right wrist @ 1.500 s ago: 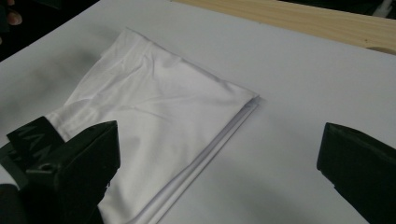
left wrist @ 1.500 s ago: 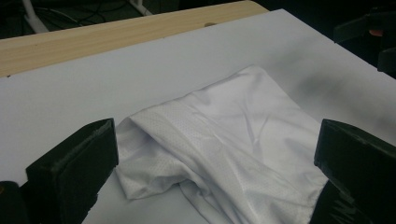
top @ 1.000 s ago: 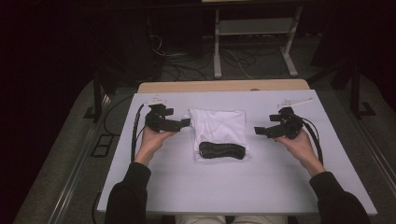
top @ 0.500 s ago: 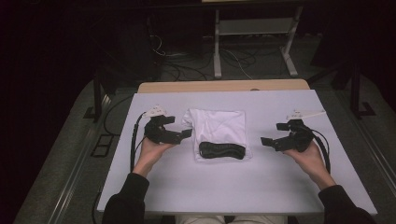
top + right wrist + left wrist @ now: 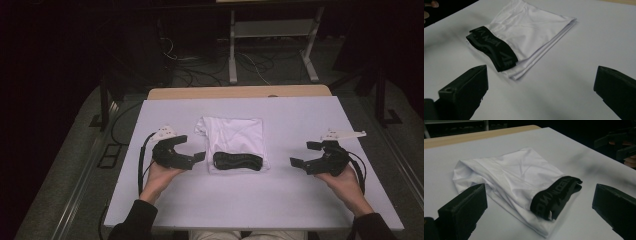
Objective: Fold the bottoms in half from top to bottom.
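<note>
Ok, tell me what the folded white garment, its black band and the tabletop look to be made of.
White garment: thin, soft knit fabric, probably cotton or a blend; it creases softly and looks matte.
Black band: seemingly woven elastic, thicker, with faint lettering in the weave.
Tabletop: smooth, matte white board, perhaps laminate; a wood-coloured edge shows at its far side.

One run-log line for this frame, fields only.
left gripper: open, beside garment | right gripper: open, apart from it | folded white garment, black waistband nearest person | white table

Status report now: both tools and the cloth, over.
Left tool open, empty. Right tool open, empty. Folded white cloth garment with black waistband flat on white table, untouched. Nothing in the way.
</note>
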Tool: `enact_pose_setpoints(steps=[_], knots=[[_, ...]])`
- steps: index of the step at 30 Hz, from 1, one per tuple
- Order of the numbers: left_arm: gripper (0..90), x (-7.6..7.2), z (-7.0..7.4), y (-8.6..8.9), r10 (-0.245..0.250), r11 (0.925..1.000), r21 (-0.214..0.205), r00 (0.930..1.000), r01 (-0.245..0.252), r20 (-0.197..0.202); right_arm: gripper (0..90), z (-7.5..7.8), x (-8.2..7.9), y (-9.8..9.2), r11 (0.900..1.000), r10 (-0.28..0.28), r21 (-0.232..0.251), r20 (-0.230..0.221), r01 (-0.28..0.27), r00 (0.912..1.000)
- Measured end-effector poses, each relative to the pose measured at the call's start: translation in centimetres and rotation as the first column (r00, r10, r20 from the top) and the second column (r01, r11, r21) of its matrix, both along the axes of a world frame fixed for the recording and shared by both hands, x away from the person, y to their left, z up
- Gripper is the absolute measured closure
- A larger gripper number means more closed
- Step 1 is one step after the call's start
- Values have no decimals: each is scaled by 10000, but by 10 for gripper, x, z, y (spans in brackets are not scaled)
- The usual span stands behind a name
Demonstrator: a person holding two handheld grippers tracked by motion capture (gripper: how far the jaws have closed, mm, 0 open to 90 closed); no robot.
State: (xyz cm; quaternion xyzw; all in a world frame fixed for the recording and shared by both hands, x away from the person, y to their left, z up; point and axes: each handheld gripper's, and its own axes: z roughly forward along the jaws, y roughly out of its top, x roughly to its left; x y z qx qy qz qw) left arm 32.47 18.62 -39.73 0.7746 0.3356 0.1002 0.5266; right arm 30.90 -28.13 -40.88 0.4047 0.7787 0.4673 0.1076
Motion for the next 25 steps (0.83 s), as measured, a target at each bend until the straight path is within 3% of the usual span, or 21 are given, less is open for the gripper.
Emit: enact_pose_setpoints(steps=[4,16,21,25], knots=[[0,-14,-10,-1,-27,10000,80,9999,26,149,0,-4,-12,-7,10000,-83,-38,52,84,10000],[0,-40,-26,-2,-396,9987,326,9992,397,-22,0,-19,-36,-18,9993,-202,-309,-51,200,9998],[0,-44,-33,-5,-563,9972,491,9983,571,-180,0,-22,-48,-16,9987,-156,-478,-3,156,9999],[0,-43,-33,-5,-517,9982,304,9985,523,-206,0,-24,-54,-16,9985,-102,-534,64,105,9999]])
